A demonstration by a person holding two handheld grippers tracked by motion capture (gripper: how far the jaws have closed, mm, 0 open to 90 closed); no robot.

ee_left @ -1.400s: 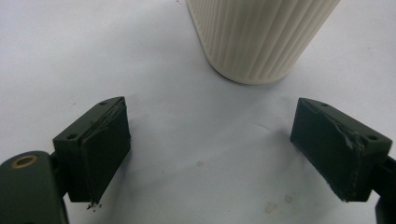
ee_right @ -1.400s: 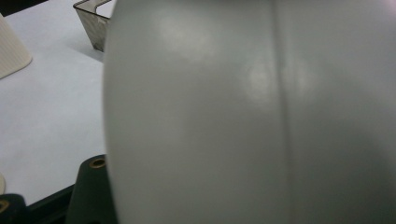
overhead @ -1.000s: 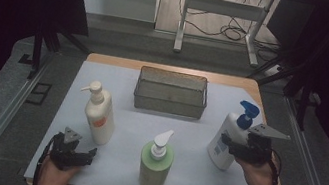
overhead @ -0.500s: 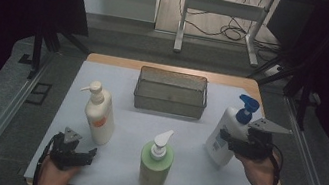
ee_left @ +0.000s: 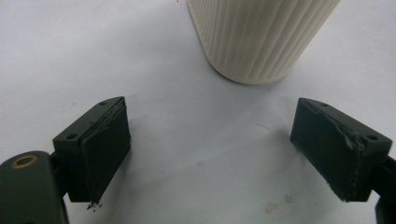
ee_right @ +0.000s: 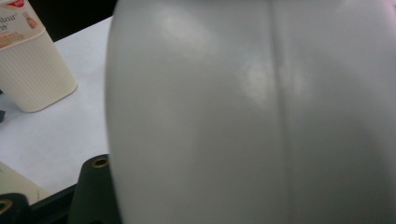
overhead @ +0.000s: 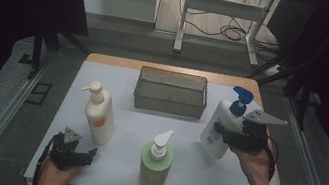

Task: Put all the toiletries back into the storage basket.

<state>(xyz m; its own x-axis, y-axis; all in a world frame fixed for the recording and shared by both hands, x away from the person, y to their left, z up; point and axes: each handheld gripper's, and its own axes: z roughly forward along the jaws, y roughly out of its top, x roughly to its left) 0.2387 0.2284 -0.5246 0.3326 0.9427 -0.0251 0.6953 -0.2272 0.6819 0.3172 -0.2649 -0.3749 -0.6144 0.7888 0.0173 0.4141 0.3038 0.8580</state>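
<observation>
Blue-pump bottle point(overhead: 220, 127) sits clamped in the right gripper point(overhead: 224, 133), and has lifted off the worktop point(overhead: 120, 131) since a second ago, likely bound for the basket point(overhead: 171, 92). Left gripper point(overhead: 83, 155) rests, fingers point(ee_left: 100, 144) spread, grasping nothing.

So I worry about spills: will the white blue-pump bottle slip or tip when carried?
The tall white plastic bottle with blue pump looks smooth and glossy, so possibly slippery. The right gripper holds it mid-body and tilted, so it may swing.
</observation>
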